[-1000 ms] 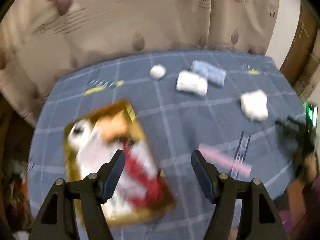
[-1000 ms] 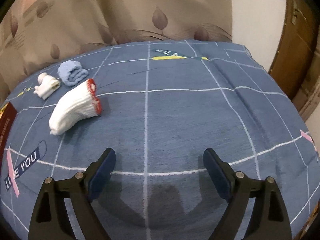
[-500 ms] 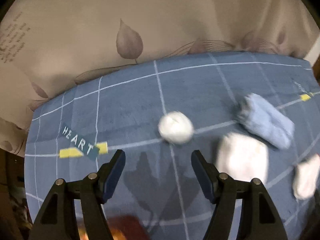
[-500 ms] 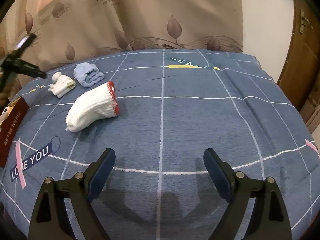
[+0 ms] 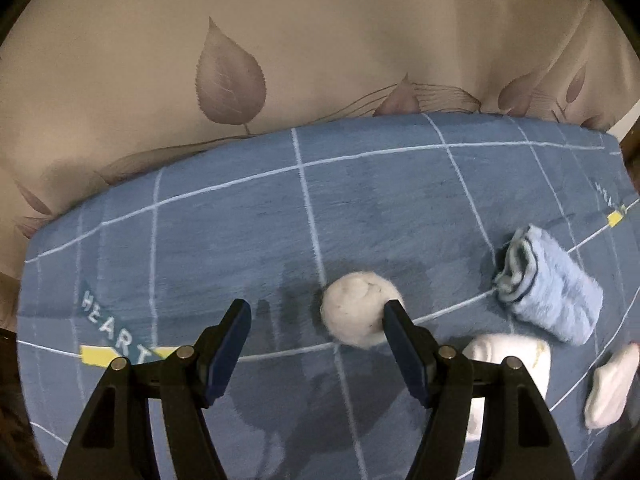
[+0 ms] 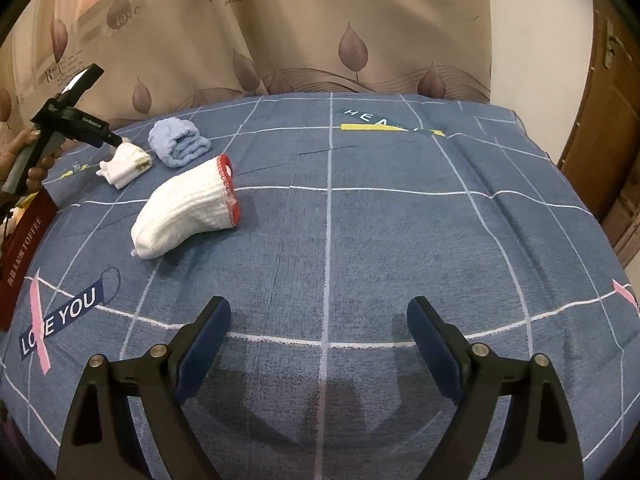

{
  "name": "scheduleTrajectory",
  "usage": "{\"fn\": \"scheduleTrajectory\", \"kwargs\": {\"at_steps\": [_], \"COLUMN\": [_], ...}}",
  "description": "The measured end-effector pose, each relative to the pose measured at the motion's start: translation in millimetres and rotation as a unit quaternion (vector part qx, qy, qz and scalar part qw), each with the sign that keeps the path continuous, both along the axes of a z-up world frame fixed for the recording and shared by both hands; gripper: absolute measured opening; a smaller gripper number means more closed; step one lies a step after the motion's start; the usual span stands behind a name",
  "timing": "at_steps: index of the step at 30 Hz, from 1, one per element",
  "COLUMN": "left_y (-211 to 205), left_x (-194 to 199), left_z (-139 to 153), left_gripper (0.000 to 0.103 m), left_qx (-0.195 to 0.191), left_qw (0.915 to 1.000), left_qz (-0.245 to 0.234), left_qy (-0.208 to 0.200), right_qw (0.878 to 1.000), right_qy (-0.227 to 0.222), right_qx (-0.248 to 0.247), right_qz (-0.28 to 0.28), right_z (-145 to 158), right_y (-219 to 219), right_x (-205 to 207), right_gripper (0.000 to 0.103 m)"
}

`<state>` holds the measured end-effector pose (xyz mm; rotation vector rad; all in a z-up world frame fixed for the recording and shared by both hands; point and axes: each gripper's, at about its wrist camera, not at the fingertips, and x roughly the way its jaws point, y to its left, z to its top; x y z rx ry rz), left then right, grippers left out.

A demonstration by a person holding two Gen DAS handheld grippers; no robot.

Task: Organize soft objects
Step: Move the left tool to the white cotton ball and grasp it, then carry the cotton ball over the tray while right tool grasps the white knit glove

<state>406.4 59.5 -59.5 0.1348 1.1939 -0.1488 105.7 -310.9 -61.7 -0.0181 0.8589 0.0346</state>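
Blue fleece-looking blanket (image 6: 400, 240) with thin white grid lines covers the whole surface, and all the soft stuff sits on it. Nearest the left tool (image 5: 316, 332), whose jaws are apart with nothing gripped, is a fuzzy white ball (image 5: 356, 308), round and a bit linty, lying just ahead of the tips and up against the right-side finger in that view. A little right of it is a folded white sock (image 5: 516, 360) partly hidden behind the tool, then a rolled light-blue towel (image 5: 548, 296) with a darker edge stripe, fluffy and loosely coiled. The right tool (image 6: 320, 336) is spread wide too, over bare blanket. Further out from it lies a chunky white knitted sock (image 6: 188, 212) with a red cuff, on its side, well apart from the tool. A dark red box (image 6: 20, 248) sits at the left edge. Beige leaf-print curtain (image 6: 360, 20) hangs behind.
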Motion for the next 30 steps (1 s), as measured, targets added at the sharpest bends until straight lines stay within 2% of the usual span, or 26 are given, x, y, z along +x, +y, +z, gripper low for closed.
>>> {"fn": "scheduleTrajectory", "kwargs": {"at_steps": [5, 8, 10, 11, 12, 13, 14, 15, 16, 18, 20, 25, 30], "left_y": [7.8, 10.6, 10.6, 10.1, 9.7, 9.9, 9.2, 6.8, 1.4, -10.3, -17.5, -8.9, -6.4], "left_x": [2.5, 4.2, 4.6, 4.5, 3.4, 3.5, 3.9, 5.0, 5.5, 1.5, -4.0, -33.3, -97.8], "left_z": [-11.1, -17.7, -18.2, -17.7, -17.7, -17.7, -17.2, -16.9, -17.6, -14.7, -12.2, 7.4, 38.4], "left_gripper": [0.07, 0.07, 0.068, 0.064, 0.051, 0.032, 0.023, 0.022, 0.022, 0.02, 0.02, 0.02, 0.02], "left_qx": [-0.07, -0.1, -0.104, -0.103, -0.103, -0.106, -0.116, -0.134, -0.129, -0.093, -0.078, -0.104, -0.134], "left_qw": [0.9974, 0.9945, 0.9941, 0.9943, 0.9942, 0.9939, 0.9927, 0.9904, 0.991, 0.9955, 0.9969, 0.9926, 0.9868], "left_qz": [0.012, 0.022, 0.023, 0.025, 0.028, 0.031, 0.033, 0.03, 0.031, 0.017, 0.007, 0.043, 0.056], "left_qy": [0.011, 0.024, 0.018, 0.013, 0.011, 0.009, 0.008, 0.014, 0.013, 0.001, -0.008, -0.045, -0.072], "right_qw": [1.0, 1.0, 1.0, 1.0, 1.0, 1.0, 1.0, 1.0, 1.0, 1.0, 1.0, 1.0, 1.0], "right_qy": [0.001, 0.001, 0.001, 0.001, 0.001, 0.001, 0.001, 0.001, 0.002, 0.003, 0.002, 0.005, 0.002], "right_qx": [0.0, 0.0, 0.0, 0.0, 0.0, 0.0, 0.0, 0.0, 0.0, 0.002, 0.002, 0.009, 0.012], "right_qz": [0.001, 0.0, 0.0, -0.001, 0.0, 0.0, 0.0, 0.0, -0.001, -0.001, -0.001, -0.004, -0.005], "right_z": [-0.2, -0.1, -0.1, -0.3, -0.1, -0.1, -0.2, -0.3, -0.4, -0.7, -0.2, -1.9, -1.6], "right_y": [0.1, 0.2, 0.3, 0.6, 0.5, 0.1, 0.4, 0.1, 0.4, 1.0, 0.4, -1.1, -1.2], "right_x": [0.3, 0.0, 0.1, 0.3, 0.2, 0.3, 0.5, 0.6, 0.7, 1.0, 0.8, 1.1, -0.4], "right_gripper": [0.088, 0.088, 0.088, 0.088, 0.088, 0.088, 0.088, 0.088, 0.088, 0.088, 0.088, 0.088, 0.088]}}
